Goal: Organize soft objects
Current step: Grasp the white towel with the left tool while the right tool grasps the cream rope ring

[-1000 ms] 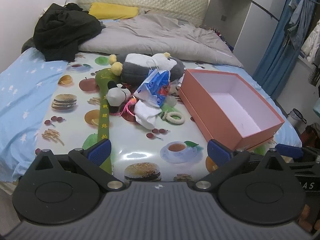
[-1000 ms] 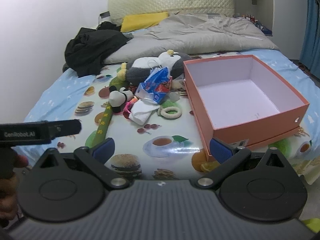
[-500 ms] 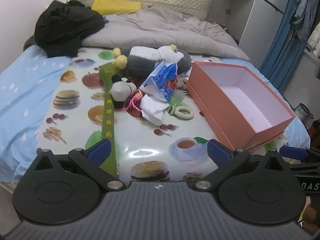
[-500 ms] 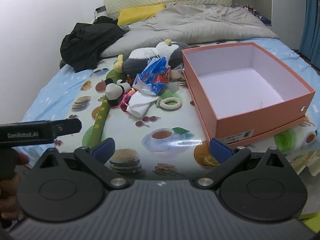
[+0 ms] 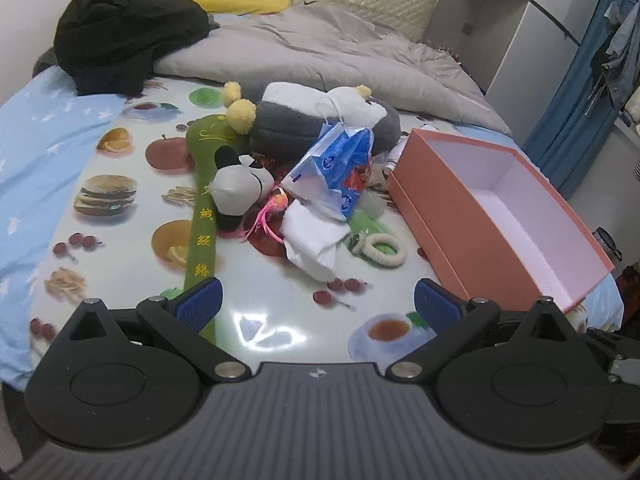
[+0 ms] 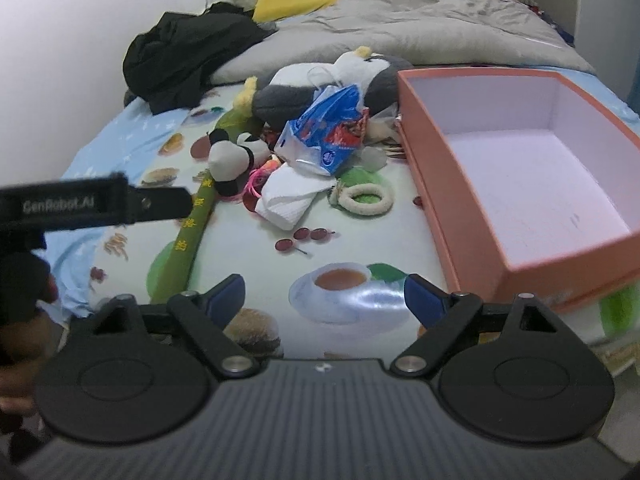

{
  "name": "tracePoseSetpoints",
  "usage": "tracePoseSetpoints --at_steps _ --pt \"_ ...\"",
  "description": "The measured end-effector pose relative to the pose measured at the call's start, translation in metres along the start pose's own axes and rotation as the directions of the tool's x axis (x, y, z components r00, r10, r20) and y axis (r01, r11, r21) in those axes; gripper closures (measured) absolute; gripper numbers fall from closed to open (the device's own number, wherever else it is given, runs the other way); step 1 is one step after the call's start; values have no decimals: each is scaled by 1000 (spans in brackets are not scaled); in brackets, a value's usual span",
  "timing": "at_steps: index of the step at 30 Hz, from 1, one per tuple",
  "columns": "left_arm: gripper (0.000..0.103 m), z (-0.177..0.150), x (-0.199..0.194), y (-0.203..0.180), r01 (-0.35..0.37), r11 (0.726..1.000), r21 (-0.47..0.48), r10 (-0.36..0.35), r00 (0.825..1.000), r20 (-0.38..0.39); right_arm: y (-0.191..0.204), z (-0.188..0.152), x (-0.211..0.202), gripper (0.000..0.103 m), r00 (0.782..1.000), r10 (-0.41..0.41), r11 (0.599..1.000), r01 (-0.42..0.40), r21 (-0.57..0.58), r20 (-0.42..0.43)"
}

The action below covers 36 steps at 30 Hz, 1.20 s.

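Across the bed lies a glossy food-print sheet (image 5: 260,320), with a heap of soft toys at its middle: a grey plush penguin (image 5: 296,120), a small panda (image 5: 240,188) and a blue plastic bag (image 5: 340,168). An empty orange box (image 5: 472,240) sits just right of them. Both tongs tilt downward toward the sheet. The left gripper (image 5: 316,300) is spread wide, empty. The right gripper (image 6: 324,298) is closing, nothing between its jaws.
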<state>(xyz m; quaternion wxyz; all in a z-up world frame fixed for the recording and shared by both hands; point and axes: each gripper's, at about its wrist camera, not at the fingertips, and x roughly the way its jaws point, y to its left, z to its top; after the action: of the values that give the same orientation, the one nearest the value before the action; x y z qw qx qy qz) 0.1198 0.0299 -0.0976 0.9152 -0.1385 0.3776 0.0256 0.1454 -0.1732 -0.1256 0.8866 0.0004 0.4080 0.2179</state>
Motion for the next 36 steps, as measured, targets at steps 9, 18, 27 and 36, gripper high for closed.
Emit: tracePoseSetpoints --at_steps 9,18,27,36 --pt "5 16 66 24 39 997 -64 -42 998 -54 -1 15 70 14 998 -44 998 42 -44 -52" --pt "10 28 122 33 51 989 -141 -68 991 -119 -8 32 118 15 997 -73 993 70 -90 -29" --pt "22 27 169 45 63 974 -218 -102 980 -171 -15 48 166 25 992 -117 985 110 -135 -43" --pt "63 25 190 55 90 949 -301 -152 970 -191 -21 52 191 48 990 -128 988 122 -95 -65"
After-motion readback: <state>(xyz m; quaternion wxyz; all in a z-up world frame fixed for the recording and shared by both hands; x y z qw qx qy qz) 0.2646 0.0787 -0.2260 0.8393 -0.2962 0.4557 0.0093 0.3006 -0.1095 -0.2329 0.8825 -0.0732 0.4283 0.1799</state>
